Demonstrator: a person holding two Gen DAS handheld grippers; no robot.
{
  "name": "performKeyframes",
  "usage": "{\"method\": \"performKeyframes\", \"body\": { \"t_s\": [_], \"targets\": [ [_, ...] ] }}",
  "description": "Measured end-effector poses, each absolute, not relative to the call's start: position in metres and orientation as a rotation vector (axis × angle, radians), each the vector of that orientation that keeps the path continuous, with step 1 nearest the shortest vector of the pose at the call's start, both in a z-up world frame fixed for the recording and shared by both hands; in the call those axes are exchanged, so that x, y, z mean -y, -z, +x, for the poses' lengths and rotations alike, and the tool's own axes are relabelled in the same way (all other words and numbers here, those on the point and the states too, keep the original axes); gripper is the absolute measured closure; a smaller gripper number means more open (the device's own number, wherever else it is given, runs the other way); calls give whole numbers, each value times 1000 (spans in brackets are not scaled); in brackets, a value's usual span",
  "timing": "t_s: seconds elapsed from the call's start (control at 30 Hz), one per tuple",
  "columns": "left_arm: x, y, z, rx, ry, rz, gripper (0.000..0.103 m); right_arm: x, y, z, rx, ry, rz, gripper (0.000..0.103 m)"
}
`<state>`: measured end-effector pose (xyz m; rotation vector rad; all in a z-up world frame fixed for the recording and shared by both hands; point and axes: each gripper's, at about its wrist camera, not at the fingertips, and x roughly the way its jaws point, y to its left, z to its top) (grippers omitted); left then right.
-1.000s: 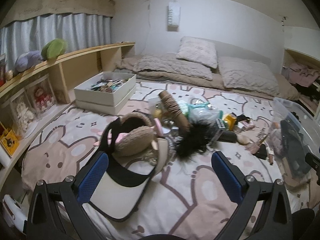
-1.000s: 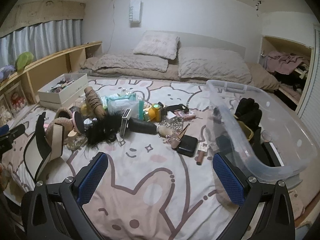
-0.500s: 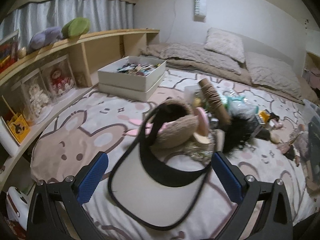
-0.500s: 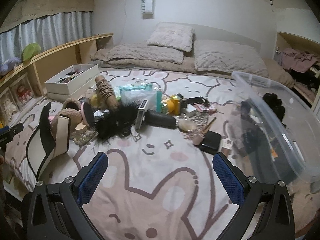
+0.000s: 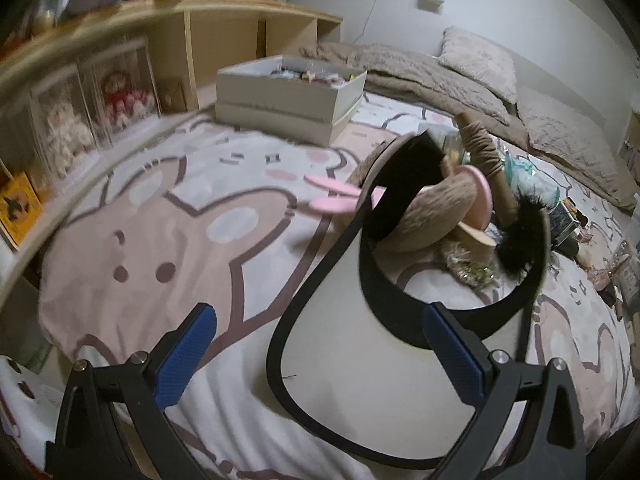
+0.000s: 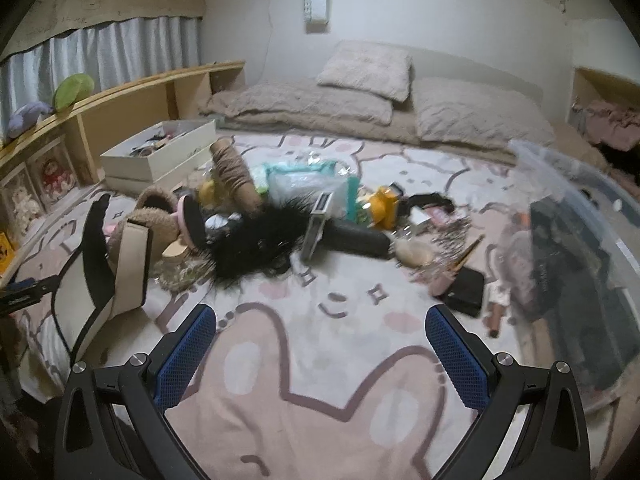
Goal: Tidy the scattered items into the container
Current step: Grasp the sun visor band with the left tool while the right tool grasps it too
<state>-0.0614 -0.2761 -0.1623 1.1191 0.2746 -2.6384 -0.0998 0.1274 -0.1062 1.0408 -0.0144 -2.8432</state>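
A cream sun visor (image 5: 352, 368) with a black band lies on the bed right in front of my open left gripper (image 5: 318, 354), its brim between the fingers; it also shows in the right wrist view (image 6: 100, 280). Behind it lie furry brown earmuffs (image 5: 432, 216), a black feather piece (image 6: 256, 240), a black tube (image 6: 356, 240), a yellow item (image 6: 384, 206) and a black case (image 6: 466, 292). The clear plastic container (image 6: 580, 220) stands at the right, with dark items inside. My right gripper (image 6: 320, 356) is open and empty over bare bedspread.
A white box (image 5: 292, 92) with small items sits at the back left by a wooden shelf (image 5: 120, 40) holding dolls and plush toys. Pillows and a brown quilt (image 6: 360, 100) lie at the head of the bed. The bed edge runs along the left.
My left gripper has moved forward and down toward the visor, which now fills its view. My right gripper has swung slightly left; the container sits further right in its view.
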Motion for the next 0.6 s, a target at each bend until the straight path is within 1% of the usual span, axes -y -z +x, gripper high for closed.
{"method": "performKeyframes", "body": {
  "t_s": [0.07,0.13,0.17,0.23,0.3,0.33,0.37,0.4,0.43,0.47,0.6],
  "targets": [
    [282,168,-66,-293,2644,1141,2,-124,110,-104,46,2819,1054,0],
    [287,174,-71,-298,2653,1167,8,-118,113,-110,47,2806,1072,0],
    [289,176,-74,-305,2658,1185,14,-115,114,-113,45,2797,1079,0],
    [295,182,-80,-325,2661,1222,21,-106,116,-118,43,2772,1095,0],
    [300,188,-85,-348,2668,1260,31,-97,120,-123,60,2731,1130,0],
    [303,191,-87,-364,2671,1280,34,-92,121,-126,77,2695,1146,0],
    [306,194,-89,-382,2673,1299,38,-84,124,-130,103,2645,1162,0],
    [307,197,-90,-399,2676,1314,47,-78,126,-132,124,2603,1174,0],
    [309,200,-90,-427,2686,1329,52,-70,128,-135,134,2567,1187,0],
    [310,201,-90,-464,2701,1341,63,-60,130,-138,139,2526,1199,0],
    [308,203,-82,-519,2731,1341,69,-25,140,-146,145,2392,1230,0]
  ]
}}
